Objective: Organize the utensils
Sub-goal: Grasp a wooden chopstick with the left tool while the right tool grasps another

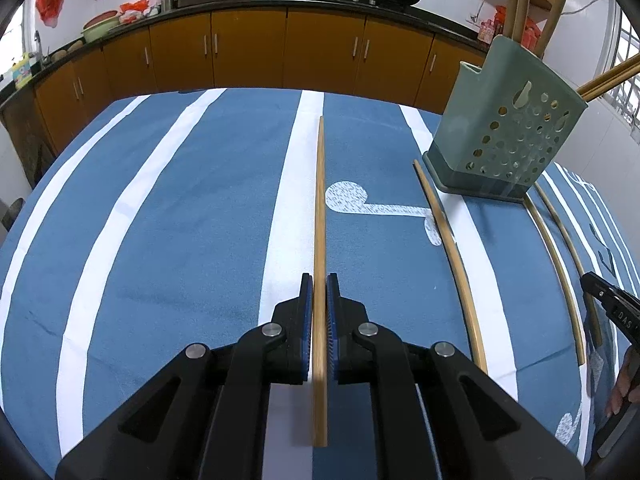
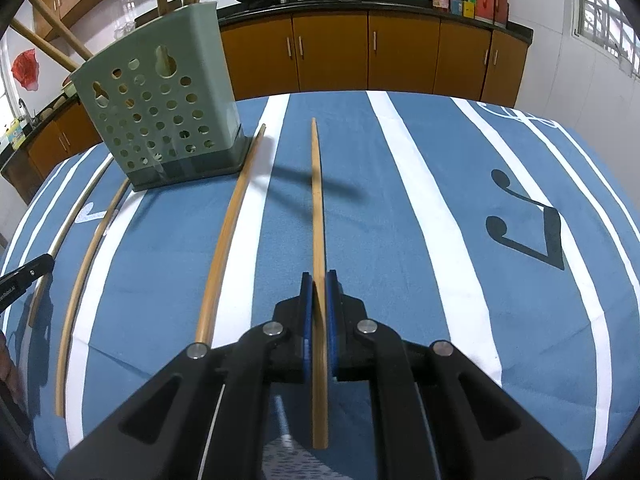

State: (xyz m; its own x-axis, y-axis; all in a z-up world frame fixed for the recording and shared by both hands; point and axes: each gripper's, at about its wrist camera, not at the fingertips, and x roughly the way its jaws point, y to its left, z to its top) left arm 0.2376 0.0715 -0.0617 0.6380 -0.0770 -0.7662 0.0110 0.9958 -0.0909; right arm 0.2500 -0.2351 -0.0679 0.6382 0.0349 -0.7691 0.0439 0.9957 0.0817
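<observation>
My left gripper [image 1: 319, 280] is shut on a wooden chopstick [image 1: 319, 200] that points straight ahead over the blue striped tablecloth. My right gripper [image 2: 319, 278] is shut on another wooden chopstick [image 2: 317, 200], held slightly above the cloth with its shadow beneath. A green perforated utensil holder [image 1: 506, 132] stands at the far right of the left wrist view and at the far left of the right wrist view [image 2: 160, 108], with wooden utensils in it. Loose chopsticks lie on the cloth beside the holder [image 1: 452, 248] [image 2: 228, 232].
Two more chopsticks [image 1: 556, 264] lie right of the holder in the left wrist view. The table [image 1: 160, 220] has a blue cloth with white stripes. Orange kitchen cabinets [image 1: 248, 48] and a counter with woks stand behind the table's far edge.
</observation>
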